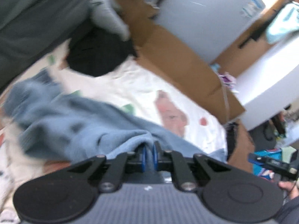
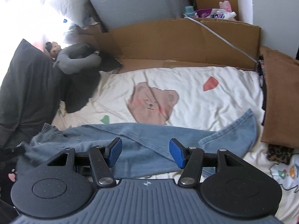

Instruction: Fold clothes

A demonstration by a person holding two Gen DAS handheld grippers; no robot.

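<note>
- Left wrist view: the left tool (image 1: 149, 152) has its blue pads drawn almost together on a bunched ridge of the blue jeans (image 1: 71, 119), the denim rising in a peak right at the tips. A pinch that tight looks meant to let the cloth be lifted or dragged without slipping. The frame is smeared, so which part of the garment is caught cannot be told. The jeans trail away from the tool across the bear-print sheet (image 1: 173, 112) of the bed, short of the cardboard (image 1: 173, 59) standing behind it.

- Right wrist view: the right tool (image 2: 145, 153) hangs with its pads spread wide and nothing between them, just over the jeans (image 2: 130, 138). That stance looks like one ready to take a fresh hold, or one that has just let go; the frame does not settle which.

- Same view: the jeans lie in a long, rumpled band on the near side of the printed bear (image 2: 152, 102), one end curling up toward the brown cushion (image 2: 280, 100). They are not flat or squared, so the fold is judged unfinished.

- Same view: dark clothes (image 2: 28, 85) sit heaped left of the bear.
</note>
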